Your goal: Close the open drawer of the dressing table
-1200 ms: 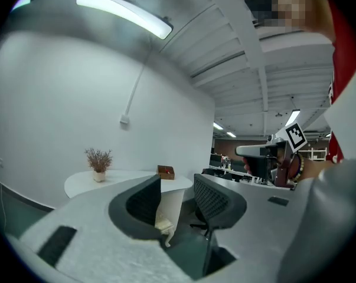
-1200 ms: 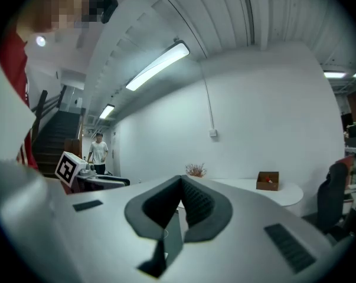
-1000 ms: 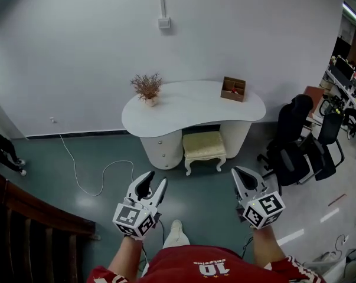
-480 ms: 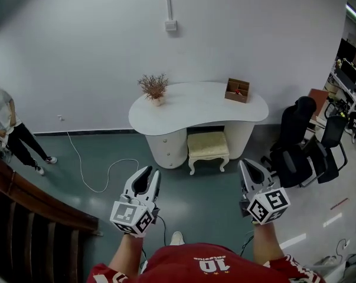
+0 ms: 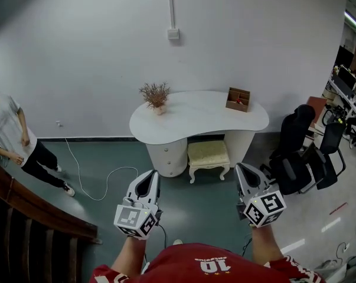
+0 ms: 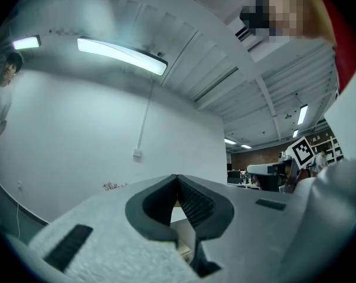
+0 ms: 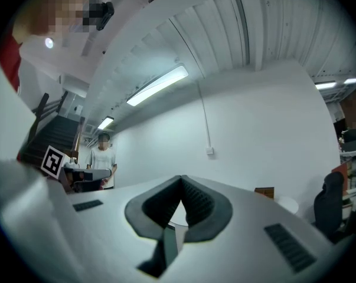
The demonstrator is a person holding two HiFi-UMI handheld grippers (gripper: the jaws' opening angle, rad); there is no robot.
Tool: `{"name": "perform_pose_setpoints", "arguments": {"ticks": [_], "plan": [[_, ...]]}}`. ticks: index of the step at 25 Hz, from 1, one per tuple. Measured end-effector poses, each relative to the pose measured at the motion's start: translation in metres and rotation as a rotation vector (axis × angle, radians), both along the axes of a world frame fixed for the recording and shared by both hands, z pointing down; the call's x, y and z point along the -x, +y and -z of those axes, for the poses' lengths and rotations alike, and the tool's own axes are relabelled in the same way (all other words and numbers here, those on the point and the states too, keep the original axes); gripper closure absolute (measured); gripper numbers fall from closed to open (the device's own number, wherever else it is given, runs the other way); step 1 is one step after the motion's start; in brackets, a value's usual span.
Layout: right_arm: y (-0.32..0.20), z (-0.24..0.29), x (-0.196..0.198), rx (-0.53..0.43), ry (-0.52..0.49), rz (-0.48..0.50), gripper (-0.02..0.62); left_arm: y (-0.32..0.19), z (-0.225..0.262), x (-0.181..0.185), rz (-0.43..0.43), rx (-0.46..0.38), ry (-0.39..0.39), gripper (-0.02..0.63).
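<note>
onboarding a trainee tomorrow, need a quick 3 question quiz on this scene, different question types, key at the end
1. True or false: the left claw is gripping an object.
2. What stands on the dressing table, at the opposite end from the plant? A) a lamp B) a wooden box C) a mirror
3. Fill in: the cushioned stool stands partly ___ the table top.
Key: 1 false, the left claw is shut on nothing. 2 B. 3 under.
</note>
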State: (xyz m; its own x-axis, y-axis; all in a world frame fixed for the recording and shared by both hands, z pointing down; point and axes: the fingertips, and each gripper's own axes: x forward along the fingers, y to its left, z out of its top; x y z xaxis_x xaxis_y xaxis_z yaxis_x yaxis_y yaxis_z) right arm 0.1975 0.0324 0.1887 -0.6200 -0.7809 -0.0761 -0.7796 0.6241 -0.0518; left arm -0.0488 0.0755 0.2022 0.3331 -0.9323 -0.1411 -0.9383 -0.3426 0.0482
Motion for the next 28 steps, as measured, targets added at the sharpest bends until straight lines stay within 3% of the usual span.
{"name": "perform_pose_setpoints", "arguments": {"ticks": [12, 28], "plan": [[-0.014, -0.001, 0.019, 0.003, 0.020, 0.009, 0.591, -0.014, -0.004, 0.005, -0.008, 0.008, -0.023, 0.620], [-0.029, -0.006, 0.014, 0.030, 0.007, 0.027, 0.591, -0.029, -0.007, -0.008, -0.025, 0.021, -0.024, 0.620]]}}
